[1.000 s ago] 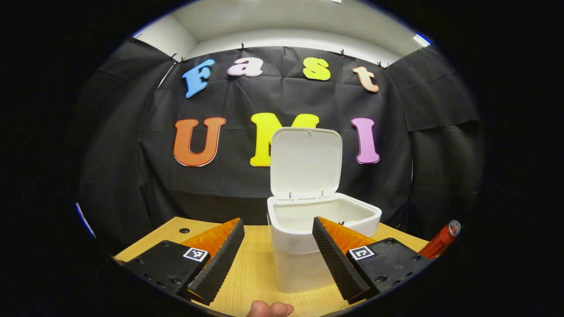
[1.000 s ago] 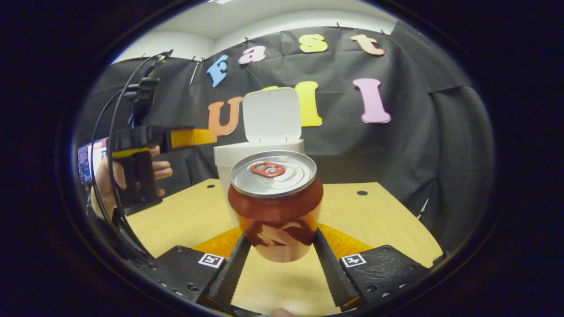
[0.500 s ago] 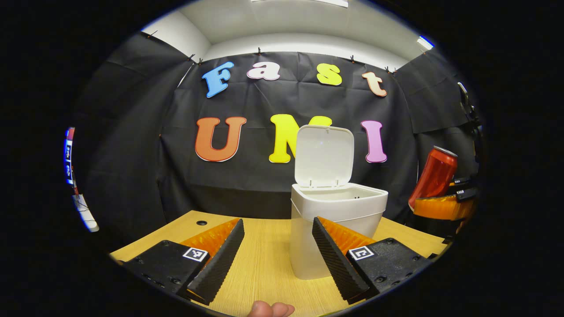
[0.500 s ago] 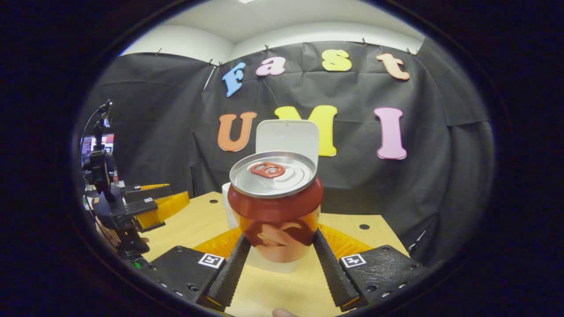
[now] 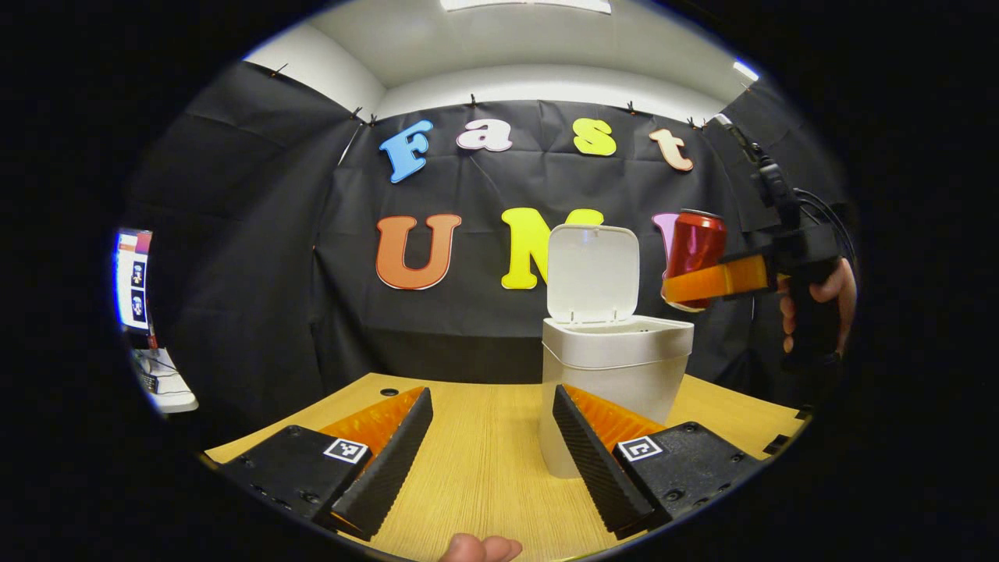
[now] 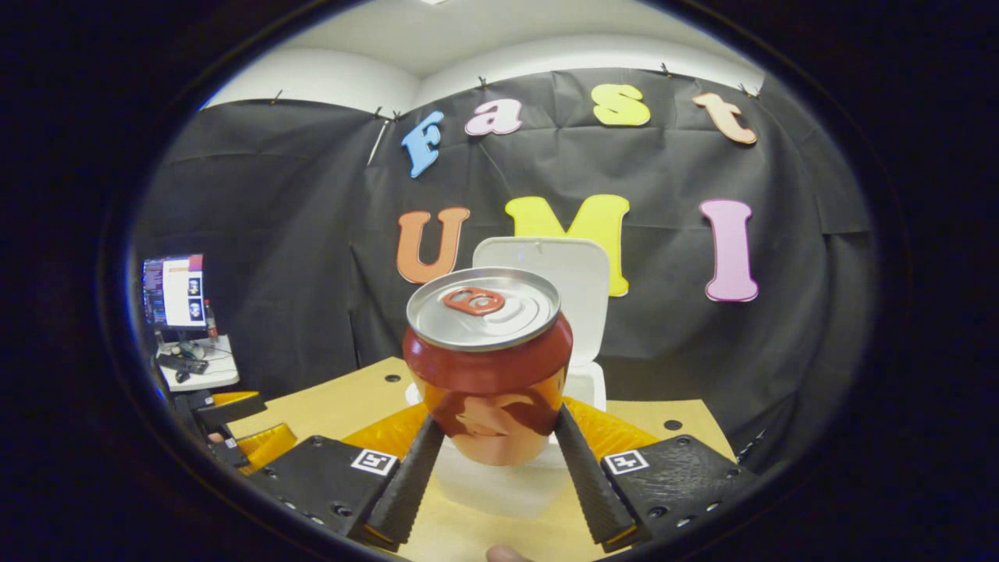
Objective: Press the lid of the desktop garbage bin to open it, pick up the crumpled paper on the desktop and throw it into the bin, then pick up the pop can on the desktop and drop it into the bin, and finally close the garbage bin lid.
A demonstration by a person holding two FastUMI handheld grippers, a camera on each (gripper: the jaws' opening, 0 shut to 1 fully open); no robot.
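Observation:
A red pop can (image 6: 488, 367) with a silver top stands upright between my right gripper's (image 6: 495, 460) fingers, which press on both its sides. In the left gripper view that same pop can (image 5: 695, 248) hangs in the air above the right rim of the white garbage bin (image 5: 613, 375), held by the right gripper (image 5: 706, 282) and a hand (image 5: 819, 300). The bin's lid (image 5: 591, 272) stands raised. In the right gripper view the bin (image 6: 507, 484) sits just behind and below the can, its lid (image 6: 581, 273) upright. My left gripper (image 5: 492, 460) is open over the table, with nothing between its fingers.
The bin stands on a light wooden table (image 5: 476, 460) with small round holes (image 5: 389, 392). A side desk with a lit screen (image 6: 173, 290) is off to the left. The left gripper (image 6: 234, 425) shows low at the left of the right gripper view.
My right gripper has carried the can up and toward the bin, now over its rim. My left gripper has drawn back and lower, away from the bin.

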